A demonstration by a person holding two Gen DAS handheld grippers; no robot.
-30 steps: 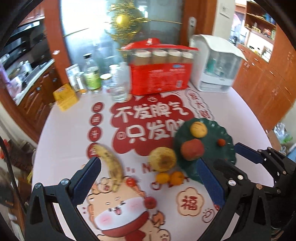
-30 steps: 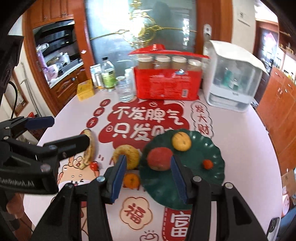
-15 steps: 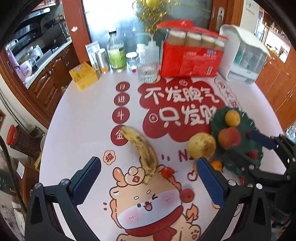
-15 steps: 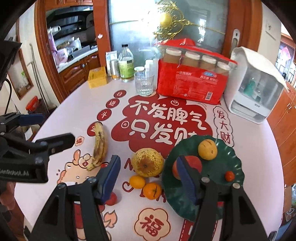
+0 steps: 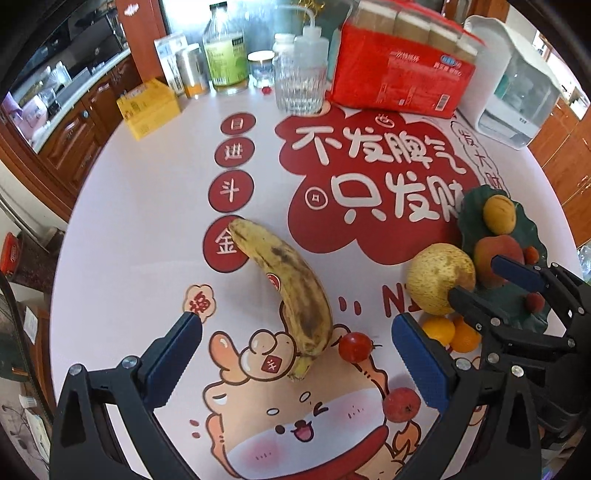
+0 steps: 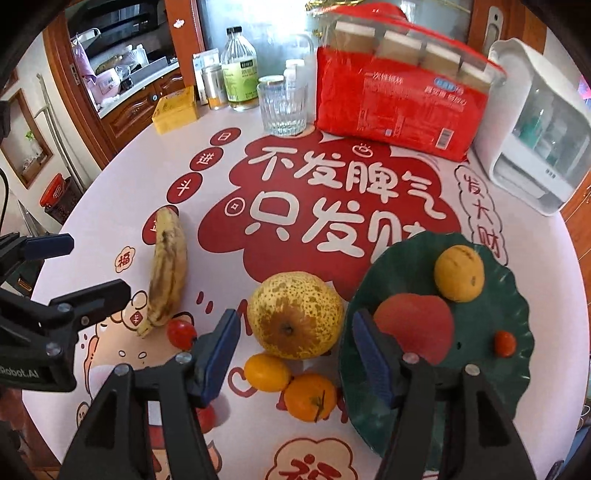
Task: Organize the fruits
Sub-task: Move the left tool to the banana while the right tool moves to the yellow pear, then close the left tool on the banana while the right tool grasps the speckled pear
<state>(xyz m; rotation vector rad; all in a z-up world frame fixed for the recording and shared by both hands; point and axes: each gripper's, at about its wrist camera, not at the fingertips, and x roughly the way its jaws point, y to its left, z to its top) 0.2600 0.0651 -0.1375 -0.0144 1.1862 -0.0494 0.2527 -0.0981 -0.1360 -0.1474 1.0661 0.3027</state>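
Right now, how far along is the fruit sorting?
Partly done: the green plate holds three fruits. Neither the left gripper nor the right gripper holds anything; both are open. Left on the table: banana, speckled pear, two small oranges, small red fruits.

Reddish wooden cabinets (image 6: 122, 110) line the far left wall; a frosted glass door (image 6: 258, 22) glows behind the table (image 5: 122, 206).
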